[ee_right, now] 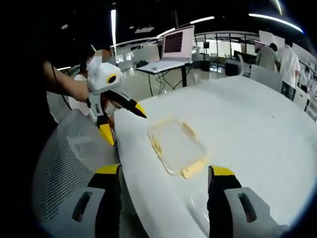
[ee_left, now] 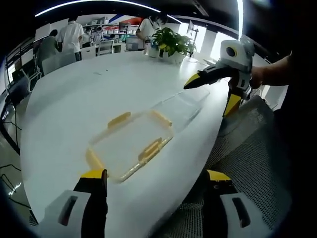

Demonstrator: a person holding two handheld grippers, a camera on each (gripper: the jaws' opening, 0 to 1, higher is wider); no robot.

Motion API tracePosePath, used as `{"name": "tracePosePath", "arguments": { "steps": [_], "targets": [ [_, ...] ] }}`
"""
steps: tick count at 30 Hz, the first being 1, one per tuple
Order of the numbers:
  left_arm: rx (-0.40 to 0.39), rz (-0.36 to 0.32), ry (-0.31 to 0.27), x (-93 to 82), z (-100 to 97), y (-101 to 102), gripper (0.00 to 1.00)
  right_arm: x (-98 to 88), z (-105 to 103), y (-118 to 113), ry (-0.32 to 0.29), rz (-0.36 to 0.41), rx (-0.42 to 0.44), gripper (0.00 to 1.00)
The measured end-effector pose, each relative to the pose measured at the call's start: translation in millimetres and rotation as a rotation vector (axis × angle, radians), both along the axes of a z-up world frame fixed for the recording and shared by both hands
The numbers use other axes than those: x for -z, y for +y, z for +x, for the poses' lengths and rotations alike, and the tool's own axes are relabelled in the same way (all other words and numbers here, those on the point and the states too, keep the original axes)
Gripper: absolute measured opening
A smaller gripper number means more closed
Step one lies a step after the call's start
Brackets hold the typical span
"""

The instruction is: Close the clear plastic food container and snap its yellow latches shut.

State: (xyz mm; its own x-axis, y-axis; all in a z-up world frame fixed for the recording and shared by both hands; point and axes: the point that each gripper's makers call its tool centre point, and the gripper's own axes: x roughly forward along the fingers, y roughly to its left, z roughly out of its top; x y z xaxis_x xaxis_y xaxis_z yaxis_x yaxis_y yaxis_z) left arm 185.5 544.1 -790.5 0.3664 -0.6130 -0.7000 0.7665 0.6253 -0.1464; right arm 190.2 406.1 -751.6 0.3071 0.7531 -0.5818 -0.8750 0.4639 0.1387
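Clear plastic food container [ee_left: 131,144] with yellow latches [ee_left: 150,148] lies flat near the edge of the smooth white oval table [ee_left: 74,99], looking empty. Grey mesh chair [ee_left: 247,148] stands beside that edge. Left gripper [ee_left: 154,181] and right gripper [ee_right: 164,173] hover spread apart near the container, grasping nothing.

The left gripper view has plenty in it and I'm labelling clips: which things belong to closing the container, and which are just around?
For the job:
- clear container on the white table
- its yellow latches
- clear lid lying beside it
- left gripper, jaws apart
- right gripper, above the lid

Just around:
- potted plant
- mesh chair
- people standing at the far end
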Motion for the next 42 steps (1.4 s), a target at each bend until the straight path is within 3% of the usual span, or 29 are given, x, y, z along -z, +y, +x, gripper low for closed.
{"name": "tracePosePath", "arguments": {
  "steps": [22, 36, 42],
  "targets": [
    [0.052, 0.04, -0.003, 5.9, 16.2, 8, 0.77, 8.3, 12, 8, -0.014, -0.051, -0.051, 0.64],
    [0.152, 0.135, -0.015, 15.2, 21.9, 19, 0.78, 19.4, 17, 5, -0.015, -0.136, -0.091, 0.59],
    [0.167, 0.145, -0.017, 16.9, 23.5, 19, 0.76, 22.4, 21, 6, -0.008, -0.15, -0.097, 0.6]
  ]
}}
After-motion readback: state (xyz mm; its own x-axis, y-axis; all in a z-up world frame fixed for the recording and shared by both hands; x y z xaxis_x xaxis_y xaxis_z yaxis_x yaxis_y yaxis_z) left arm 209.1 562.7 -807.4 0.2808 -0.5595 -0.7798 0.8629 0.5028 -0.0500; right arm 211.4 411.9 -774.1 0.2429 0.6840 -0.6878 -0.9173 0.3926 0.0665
